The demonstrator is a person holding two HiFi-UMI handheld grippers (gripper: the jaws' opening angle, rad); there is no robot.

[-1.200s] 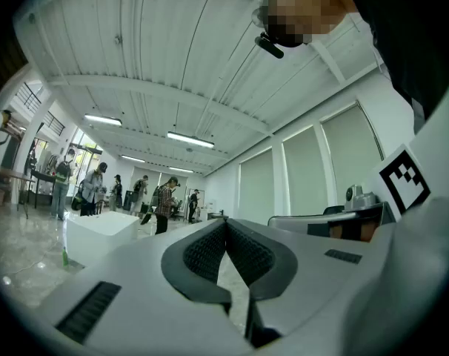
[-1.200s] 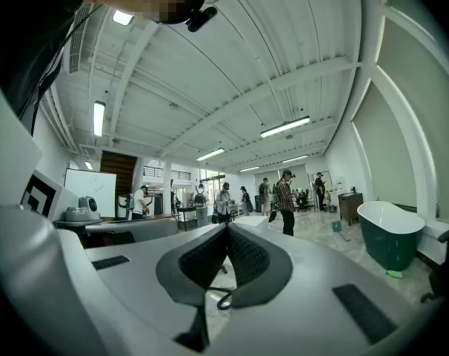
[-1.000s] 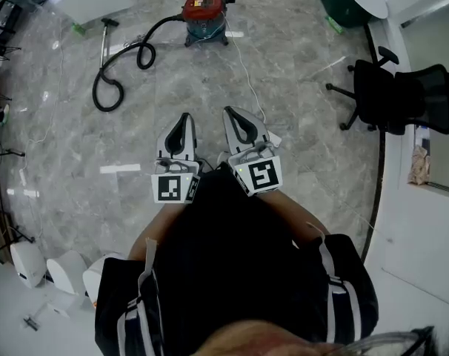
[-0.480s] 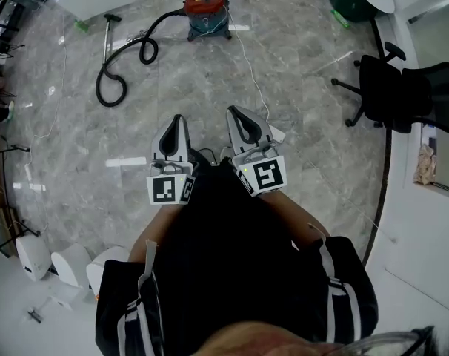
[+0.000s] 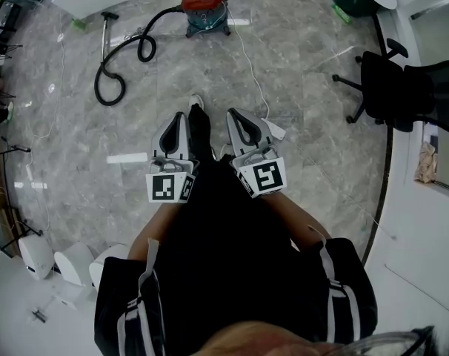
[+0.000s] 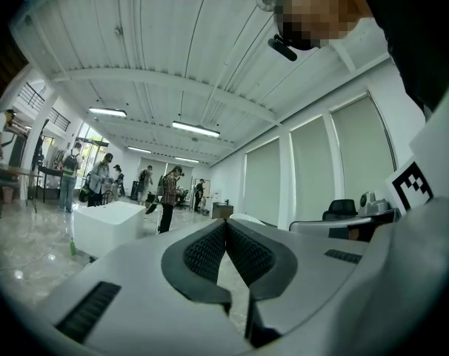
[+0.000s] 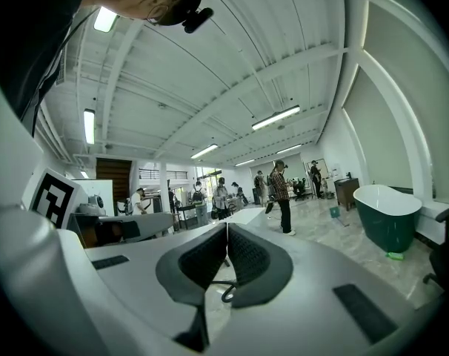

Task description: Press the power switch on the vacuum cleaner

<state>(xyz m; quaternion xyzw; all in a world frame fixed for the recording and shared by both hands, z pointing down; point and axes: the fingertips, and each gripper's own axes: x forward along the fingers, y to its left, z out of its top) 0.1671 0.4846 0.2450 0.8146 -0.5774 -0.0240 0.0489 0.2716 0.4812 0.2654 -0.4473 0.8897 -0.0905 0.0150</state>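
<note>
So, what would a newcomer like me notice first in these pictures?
Probably the grey-and-white left gripper and right gripper, held side by side mid-frame, jaws shut on nothing. Beyond them, across the grey marble floor, stands the red-topped canister vacuum cleaner with its black hose looped leftward.

We see a glossy, polished floor (image 5: 313, 110) of grey marbled stone or tile. At twelve o'clock on it, the vacuum cleaner (image 5: 205, 6) has a shiny red plastic top and a matt black hose (image 5: 124, 54). The left gripper (image 5: 181, 119) and right gripper (image 5: 232, 114) look like smooth matt grey plastic, with finely textured black pads (image 6: 204, 252).
</note>
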